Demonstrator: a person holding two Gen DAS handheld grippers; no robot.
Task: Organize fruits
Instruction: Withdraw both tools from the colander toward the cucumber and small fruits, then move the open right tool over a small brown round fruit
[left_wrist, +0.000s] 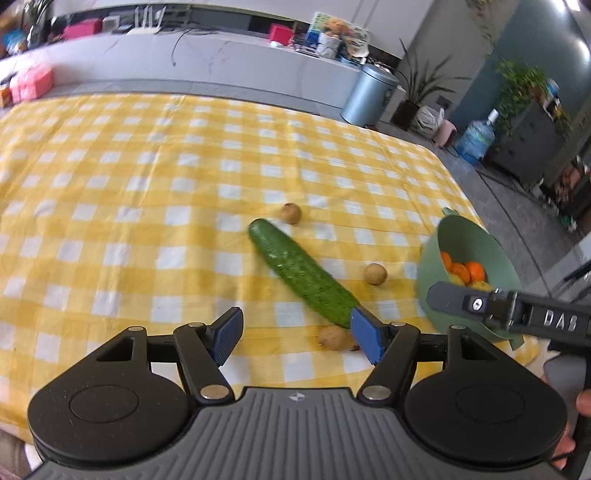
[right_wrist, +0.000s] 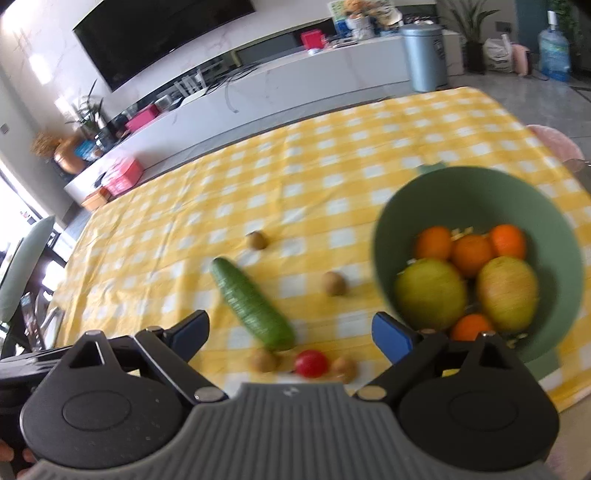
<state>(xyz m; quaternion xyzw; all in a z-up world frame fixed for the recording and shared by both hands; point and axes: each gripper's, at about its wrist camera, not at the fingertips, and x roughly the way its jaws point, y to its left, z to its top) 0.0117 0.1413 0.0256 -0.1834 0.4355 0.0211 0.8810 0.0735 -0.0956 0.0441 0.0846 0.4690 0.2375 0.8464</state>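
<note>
A green cucumber (left_wrist: 301, 275) lies slantwise on the yellow checked tablecloth (left_wrist: 129, 192); it also shows in the right wrist view (right_wrist: 253, 304). Small brown fruits lie around it (left_wrist: 290, 213) (left_wrist: 375, 273) (left_wrist: 333, 338). A red tomato (right_wrist: 311, 363) lies at the near edge between two brown fruits. A green bowl (right_wrist: 436, 192) holds oranges (right_wrist: 471, 254) and two yellow-green fruits (right_wrist: 430, 293). My left gripper (left_wrist: 295, 334) is open and empty, just short of the cucumber's near end. My right gripper (right_wrist: 291, 334) is open and empty above the cucumber's near end and the tomato.
The right gripper's black body (left_wrist: 517, 310) crosses in front of the bowl (left_wrist: 443, 236) in the left wrist view. The table's right edge runs just past the bowl. Beyond the table stand a white counter (left_wrist: 221, 66), a grey bin (left_wrist: 369, 94) and a TV (right_wrist: 155, 37).
</note>
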